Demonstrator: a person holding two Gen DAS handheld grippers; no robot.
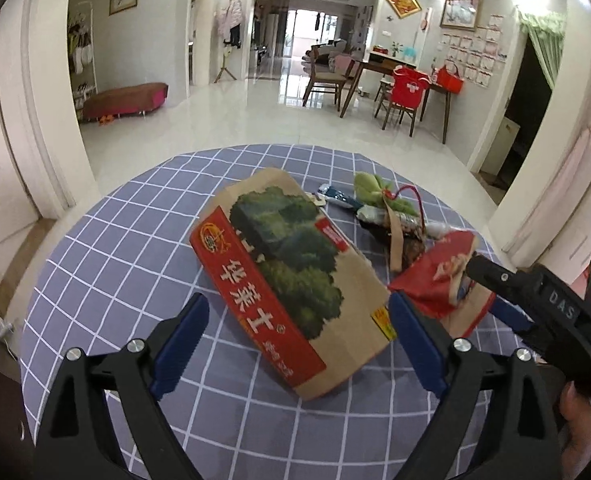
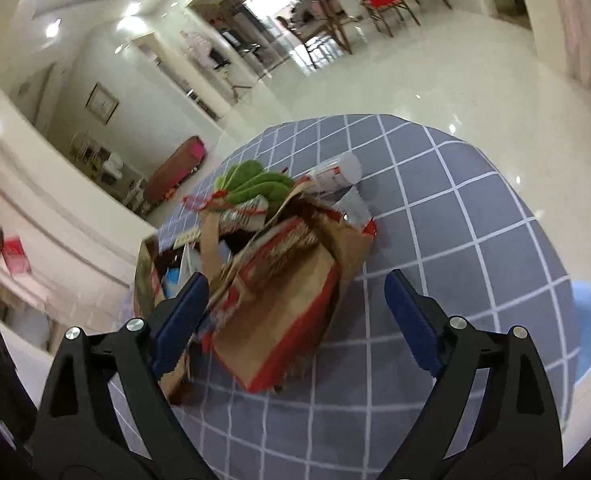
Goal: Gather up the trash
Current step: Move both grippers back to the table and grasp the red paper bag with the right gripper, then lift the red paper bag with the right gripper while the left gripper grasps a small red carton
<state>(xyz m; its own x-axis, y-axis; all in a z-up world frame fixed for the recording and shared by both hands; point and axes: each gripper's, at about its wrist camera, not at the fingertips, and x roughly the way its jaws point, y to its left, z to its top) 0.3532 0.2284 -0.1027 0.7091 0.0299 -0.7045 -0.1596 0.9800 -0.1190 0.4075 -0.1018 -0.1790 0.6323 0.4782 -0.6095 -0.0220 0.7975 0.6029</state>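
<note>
Counter: a round counter (image 1: 107,264) under a blue-grey checked cloth, its near edge cut off behind the gripper arms.
Brown bag: a brown paper bag (image 1: 291,280) with a red band and tree print lies flat at mid-counter.
Trash pile: a red bag (image 1: 435,280), a green wad (image 1: 369,188) and wrappers are heaped just beside it; what lies underneath is hard to make out.
Left gripper: the left gripper (image 1: 295,340) hovers with fingers wide apart, the brown bag's near end between them, nothing pinched.
Right gripper: the right gripper (image 2: 295,312) is spread wide over the red bag; the picture is blurred, its left pad hides the bag's edge, so contact is unclear.
Bottle: a white bottle (image 2: 337,174) lies behind the heap.
</note>
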